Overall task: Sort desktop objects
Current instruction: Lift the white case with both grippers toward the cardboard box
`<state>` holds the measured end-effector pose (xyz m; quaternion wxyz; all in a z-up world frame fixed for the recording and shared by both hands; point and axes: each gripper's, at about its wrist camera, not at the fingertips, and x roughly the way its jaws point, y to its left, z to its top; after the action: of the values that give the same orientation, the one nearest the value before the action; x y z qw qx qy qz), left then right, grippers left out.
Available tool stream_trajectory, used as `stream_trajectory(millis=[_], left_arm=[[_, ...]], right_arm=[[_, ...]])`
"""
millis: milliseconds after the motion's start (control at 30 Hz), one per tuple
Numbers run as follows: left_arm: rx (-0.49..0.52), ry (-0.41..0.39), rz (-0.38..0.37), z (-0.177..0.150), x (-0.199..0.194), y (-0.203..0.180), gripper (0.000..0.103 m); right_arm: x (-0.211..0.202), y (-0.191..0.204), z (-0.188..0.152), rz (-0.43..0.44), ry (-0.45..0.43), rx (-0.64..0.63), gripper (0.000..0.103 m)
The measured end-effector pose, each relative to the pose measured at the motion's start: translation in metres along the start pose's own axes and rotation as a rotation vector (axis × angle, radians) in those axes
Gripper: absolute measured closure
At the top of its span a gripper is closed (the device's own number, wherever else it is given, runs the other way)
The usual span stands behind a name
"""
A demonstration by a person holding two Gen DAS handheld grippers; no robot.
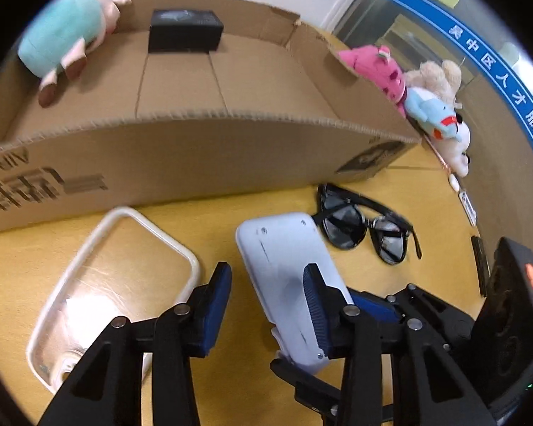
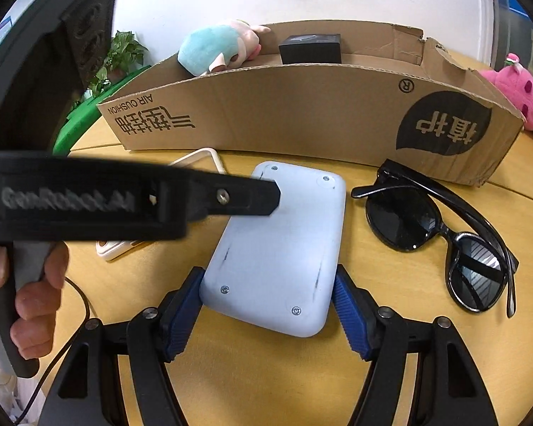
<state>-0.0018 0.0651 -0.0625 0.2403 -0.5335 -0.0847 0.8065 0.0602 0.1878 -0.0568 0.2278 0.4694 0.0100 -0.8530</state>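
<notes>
A pale blue-white flat device (image 2: 277, 248) lies on the yellow table, and my right gripper (image 2: 268, 273) is shut on its near end with a blue pad against each long side. In the left wrist view my left gripper (image 1: 266, 273) stands open over the same device (image 1: 280, 248): its right finger is in front of the device's face, and its left finger hangs clear of the left edge. The right wrist view shows one left finger (image 2: 259, 195) over the device's far left corner. To the left lies a clear phone case (image 1: 117, 277) with a white rim. Black sunglasses (image 2: 437, 220) lie to the right.
A long open cardboard box (image 2: 284, 113) stands behind the objects. It holds a teal plush (image 2: 213, 49) and a small black box (image 2: 309, 48). A pink plush (image 2: 515, 96) and other soft toys (image 1: 437, 106) lie past its right end. A hand (image 2: 28, 284) holds the left gripper's handle.
</notes>
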Motion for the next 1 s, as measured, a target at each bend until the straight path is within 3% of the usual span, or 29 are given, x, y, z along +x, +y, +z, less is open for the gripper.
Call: stream_trajectory(millis=[100, 500, 700, 1000], left_arm=[[-0.016, 0.011, -0.046, -0.004, 0.004, -0.002, 0.063], [0.022, -0.042, -0.032, -0.007, -0.018, -0.015, 0.066], [0.075, -0.166, -0.034, 0.013, -0.072, -0.031, 0.066], [0.210, -0.353, -0.047, 0.082, -0.147, -0.059, 0.068]], right_arm=[[-0.003, -0.001, -0.004, 0.002, -0.002, 0.003, 0.035], [-0.018, 0.004, -0.007, 0.007, -0.042, 0.006, 0.035], [-0.056, 0.021, 0.019, -0.010, -0.152, -0.051, 0.035], [-0.116, 0.035, 0.094, -0.091, -0.349, -0.171, 0.035]])
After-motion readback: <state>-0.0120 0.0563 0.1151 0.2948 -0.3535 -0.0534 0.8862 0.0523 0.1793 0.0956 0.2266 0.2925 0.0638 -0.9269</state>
